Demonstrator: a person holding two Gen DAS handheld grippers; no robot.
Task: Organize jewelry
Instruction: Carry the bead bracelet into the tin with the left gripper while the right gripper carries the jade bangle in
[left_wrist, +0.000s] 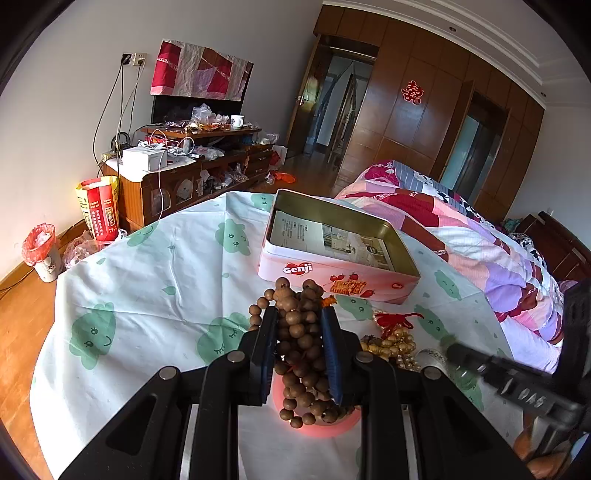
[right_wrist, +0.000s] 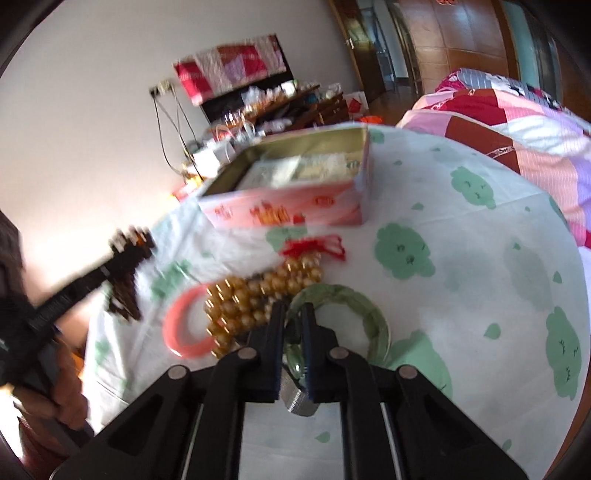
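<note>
Brown wooden bead string (left_wrist: 301, 347) pinched in left gripper (left_wrist: 299, 314), lower centre, above pink bangle (left_wrist: 317, 424). Green jade bangle (right_wrist: 373, 314) clamped by right gripper (right_wrist: 293, 314), lower centre; golden bead bracelet (right_wrist: 255, 295) just left; Genji tin (left_wrist: 332, 273) behind.

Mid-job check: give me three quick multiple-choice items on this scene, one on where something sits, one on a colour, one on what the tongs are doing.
1. Where does the pink bangle lie?
A. inside the tin
B. on the tablecloth beside the golden beads
C. on the bed

2. What colour is the outside of the open tin?
A. pink
B. blue
C. black

3. What do the left tongs hold?
A. nothing
B. the green bangle
C. a bunch of brown wooden beads

Key: 1 B, it lies flat on the tablecloth next to the golden beads. 2 A, its walls are pink. 3 C, the brown wooden beads sit clamped between the pads.
</note>
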